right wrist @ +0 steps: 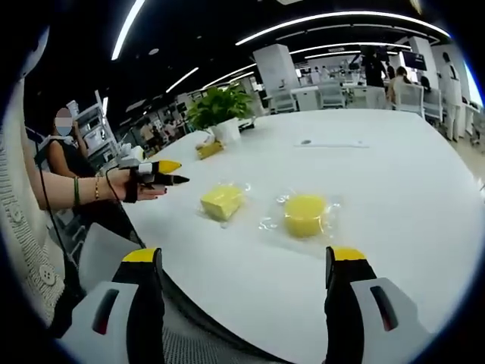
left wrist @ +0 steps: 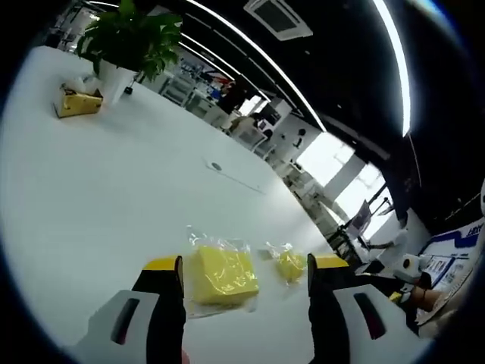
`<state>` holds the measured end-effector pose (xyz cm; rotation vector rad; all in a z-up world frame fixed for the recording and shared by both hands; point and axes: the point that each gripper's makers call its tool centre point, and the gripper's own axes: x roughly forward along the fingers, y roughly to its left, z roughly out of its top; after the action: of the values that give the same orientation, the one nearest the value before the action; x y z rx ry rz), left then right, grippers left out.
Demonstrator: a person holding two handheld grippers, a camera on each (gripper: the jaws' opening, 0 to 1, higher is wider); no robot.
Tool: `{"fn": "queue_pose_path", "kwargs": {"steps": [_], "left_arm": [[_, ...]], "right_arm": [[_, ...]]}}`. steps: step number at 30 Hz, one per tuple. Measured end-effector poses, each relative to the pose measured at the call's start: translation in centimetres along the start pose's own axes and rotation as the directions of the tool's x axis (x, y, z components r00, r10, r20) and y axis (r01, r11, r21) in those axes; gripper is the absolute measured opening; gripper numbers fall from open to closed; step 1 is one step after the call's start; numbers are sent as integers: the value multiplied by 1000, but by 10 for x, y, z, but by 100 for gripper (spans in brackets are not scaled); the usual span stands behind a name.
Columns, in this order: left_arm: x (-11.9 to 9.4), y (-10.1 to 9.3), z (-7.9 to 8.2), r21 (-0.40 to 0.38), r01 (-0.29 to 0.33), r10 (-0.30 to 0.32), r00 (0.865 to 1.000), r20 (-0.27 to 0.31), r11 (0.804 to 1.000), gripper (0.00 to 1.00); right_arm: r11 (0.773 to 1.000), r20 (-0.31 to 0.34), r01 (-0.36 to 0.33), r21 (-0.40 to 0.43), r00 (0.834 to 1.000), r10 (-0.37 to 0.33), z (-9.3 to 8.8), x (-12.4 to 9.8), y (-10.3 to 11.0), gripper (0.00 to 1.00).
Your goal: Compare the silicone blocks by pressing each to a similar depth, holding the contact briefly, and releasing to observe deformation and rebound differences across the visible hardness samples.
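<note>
Square silicone block and round silicone block, bagged, lower centre: soft, springy, slippery wrap; press top centre. Left hand-held gripper and right hand-held gripper jaws apart.

Square block: the yellow square silicone block in clear wrap is laid on the white worktop, left of the round one in the right gripper view.
Round block: the yellow round silicone block in clear wrap is set near it, apart.
Plant: the potted green plant is placed farther back on the worktop.
Box: the yellow tissue box is set just beside the plant.
Left gripper: held left of the worktop edge.
</note>
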<state>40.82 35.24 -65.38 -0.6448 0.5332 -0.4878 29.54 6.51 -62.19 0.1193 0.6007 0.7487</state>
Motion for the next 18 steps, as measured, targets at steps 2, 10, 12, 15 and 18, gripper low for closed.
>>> {"fn": "queue_pose_path", "kwargs": {"steps": [2, 10, 12, 15, 18], "left_arm": [[7, 8, -1, -6, -5, 5, 1000, -15, 1000, 66], [37, 33, -1, -67, 10, -12, 999, -39, 998, 64], [43, 36, -3, -66, 11, -15, 998, -57, 998, 62], [51, 33, -5, -91, 33, -39, 998, -59, 995, 59], [57, 35, -3, -131, 41, -48, 998, -48, 991, 55]], "right_arm": [[1000, -9, 2, -1, 1000, -2, -1, 1, -1, 82], [1000, -34, 27, 16, 999, -26, -4, 5, -9, 82], [999, -41, 33, 22, 999, -32, -5, 5, -11, 82], [999, -54, 41, 22, 998, -40, -7, 5, -13, 82], [998, -61, 54, 28, 997, -52, -7, 4, -17, 82]]}}
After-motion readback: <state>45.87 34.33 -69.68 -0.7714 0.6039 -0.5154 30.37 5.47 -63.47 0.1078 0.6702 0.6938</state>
